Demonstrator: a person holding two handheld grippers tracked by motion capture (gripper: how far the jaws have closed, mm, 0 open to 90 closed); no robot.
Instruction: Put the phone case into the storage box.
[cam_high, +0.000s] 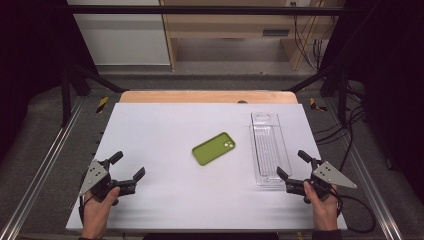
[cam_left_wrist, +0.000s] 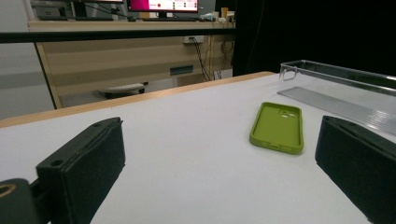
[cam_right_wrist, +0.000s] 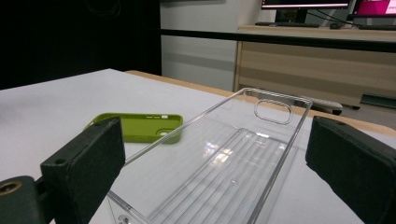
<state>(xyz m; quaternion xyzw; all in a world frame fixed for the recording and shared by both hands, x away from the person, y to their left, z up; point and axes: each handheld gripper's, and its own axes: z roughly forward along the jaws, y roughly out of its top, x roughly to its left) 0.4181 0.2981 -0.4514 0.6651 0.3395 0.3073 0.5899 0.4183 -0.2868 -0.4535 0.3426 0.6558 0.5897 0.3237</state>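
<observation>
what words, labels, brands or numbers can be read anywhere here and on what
None can be read.
Phone case: no brand or marking shows.
Clear tray: ribs and a cut-out handle, no lettering.
Monitors behind the table: bright pink and white screens, content too blurred to read.
Wall socket plate on the far desk: too small to tell.

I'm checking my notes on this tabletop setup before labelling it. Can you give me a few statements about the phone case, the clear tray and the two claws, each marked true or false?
1. The green phone case lies inside the clear tray. False: it lies on the white table, left of the tray.
2. Both claws are open. True.
3. The left claw holds the case. False: it holds nothing.
4. The right claw is at the tray's near end. True.
</observation>
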